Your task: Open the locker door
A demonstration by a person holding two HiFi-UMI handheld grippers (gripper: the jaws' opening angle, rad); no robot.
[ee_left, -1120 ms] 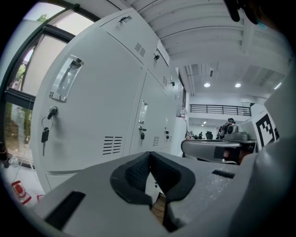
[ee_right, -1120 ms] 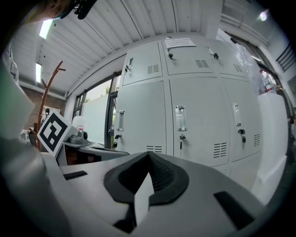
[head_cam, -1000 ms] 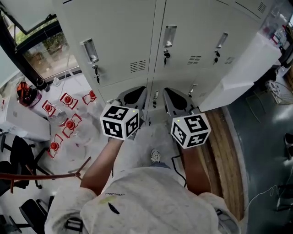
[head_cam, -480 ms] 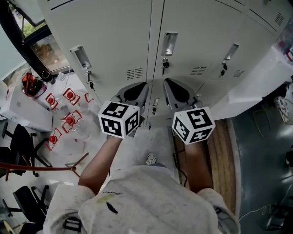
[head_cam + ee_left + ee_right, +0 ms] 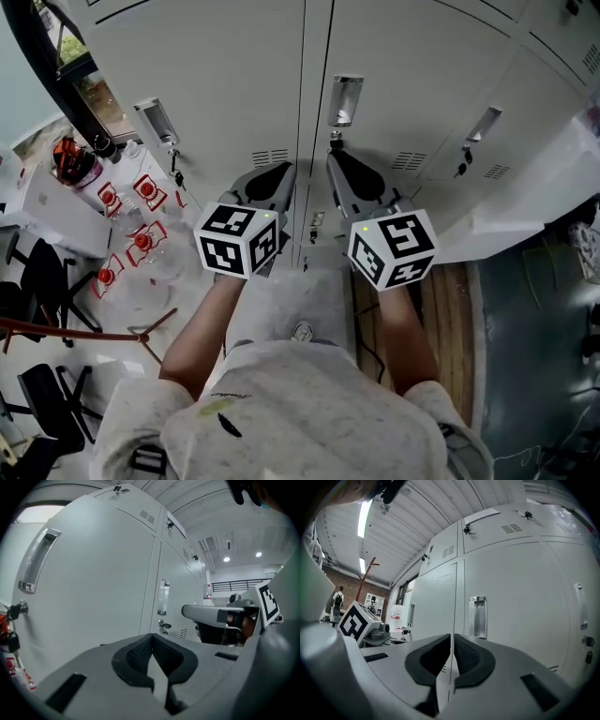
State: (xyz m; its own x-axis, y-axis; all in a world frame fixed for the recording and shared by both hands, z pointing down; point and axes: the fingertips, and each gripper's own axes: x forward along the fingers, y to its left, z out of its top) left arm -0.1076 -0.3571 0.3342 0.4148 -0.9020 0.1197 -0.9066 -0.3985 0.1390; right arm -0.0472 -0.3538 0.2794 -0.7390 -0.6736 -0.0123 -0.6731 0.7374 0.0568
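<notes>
Nothing is done yet: the locker door (image 5: 422, 75) at your twelve o'clock is closed, its handle (image 5: 345, 99) untouched, and your left gripper (image 5: 287, 171) and right gripper (image 5: 333, 157) both have jaws together, empty (reaching, gripping, pulling all remain).

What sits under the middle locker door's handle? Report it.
A lock with a key in it sits just below the handle. Lower down, the left gripper covers the door.
</notes>
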